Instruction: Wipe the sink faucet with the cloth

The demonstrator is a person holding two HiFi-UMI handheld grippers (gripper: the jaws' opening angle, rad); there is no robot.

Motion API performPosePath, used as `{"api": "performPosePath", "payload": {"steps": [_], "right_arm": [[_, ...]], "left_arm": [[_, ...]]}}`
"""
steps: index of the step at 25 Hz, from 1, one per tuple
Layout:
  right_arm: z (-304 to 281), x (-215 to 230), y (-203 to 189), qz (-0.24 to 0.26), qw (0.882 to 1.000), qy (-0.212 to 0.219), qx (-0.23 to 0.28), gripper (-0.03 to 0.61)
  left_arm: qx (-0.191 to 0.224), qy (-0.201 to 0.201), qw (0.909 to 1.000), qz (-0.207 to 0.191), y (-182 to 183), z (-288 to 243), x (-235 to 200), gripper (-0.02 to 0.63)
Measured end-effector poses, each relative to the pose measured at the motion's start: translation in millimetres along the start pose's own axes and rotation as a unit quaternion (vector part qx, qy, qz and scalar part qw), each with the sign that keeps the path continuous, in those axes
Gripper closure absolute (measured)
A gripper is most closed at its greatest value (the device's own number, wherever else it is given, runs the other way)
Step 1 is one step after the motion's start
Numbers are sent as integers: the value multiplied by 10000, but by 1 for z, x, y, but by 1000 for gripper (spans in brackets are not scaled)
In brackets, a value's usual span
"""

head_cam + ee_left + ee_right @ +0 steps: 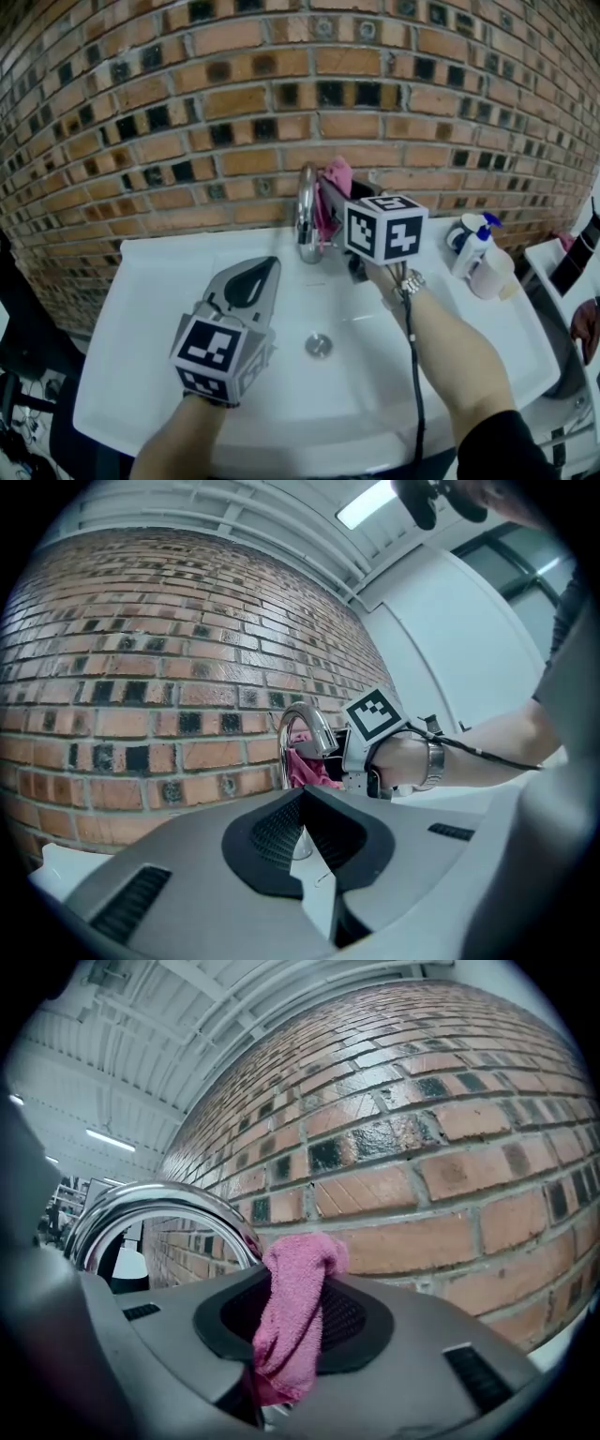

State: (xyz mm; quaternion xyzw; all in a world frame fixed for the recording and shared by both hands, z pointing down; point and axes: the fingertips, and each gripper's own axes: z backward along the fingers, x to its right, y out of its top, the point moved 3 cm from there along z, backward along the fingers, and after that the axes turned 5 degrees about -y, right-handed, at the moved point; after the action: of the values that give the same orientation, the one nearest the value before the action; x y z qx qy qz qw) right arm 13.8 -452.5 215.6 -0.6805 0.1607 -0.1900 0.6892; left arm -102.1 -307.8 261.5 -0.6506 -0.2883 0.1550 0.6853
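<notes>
My left gripper (265,267) is fully closed, holds nothing, and sits level over the sink (141,309) basin. At centre, the chrome faucet (305,211) rises at the basin's back edge. My right gripper (326,202) clamps the pink cloth (336,173) just right of the faucet's arch. I cannot confirm contact.

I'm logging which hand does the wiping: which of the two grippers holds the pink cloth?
The right gripper, up by the faucet, with the pink cloth pinched in its jaws. The left gripper is shut and empty above the sink.
</notes>
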Motion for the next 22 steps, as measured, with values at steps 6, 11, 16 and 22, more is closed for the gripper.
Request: {"api": "performPosePath", "payload": {"steps": [6, 11, 16, 22], "right_arm": [[-1, 0, -16, 108, 9996, -69, -233, 476], [-1, -1, -30, 141, 9990, -86, -411, 479], [2, -7, -50, 229, 9979, -53, -612, 479], [6, -23, -74, 544, 9957, 43, -752, 479]], "left_arm": [[22, -39, 9999, -124, -1, -1, 0, 611], [26, -49, 9999, -142, -1, -2, 0, 611], [-13, -33, 9999, -108, -1, -2, 2, 611], [6, -72, 9998, -187, -1, -2, 2, 611]]}}
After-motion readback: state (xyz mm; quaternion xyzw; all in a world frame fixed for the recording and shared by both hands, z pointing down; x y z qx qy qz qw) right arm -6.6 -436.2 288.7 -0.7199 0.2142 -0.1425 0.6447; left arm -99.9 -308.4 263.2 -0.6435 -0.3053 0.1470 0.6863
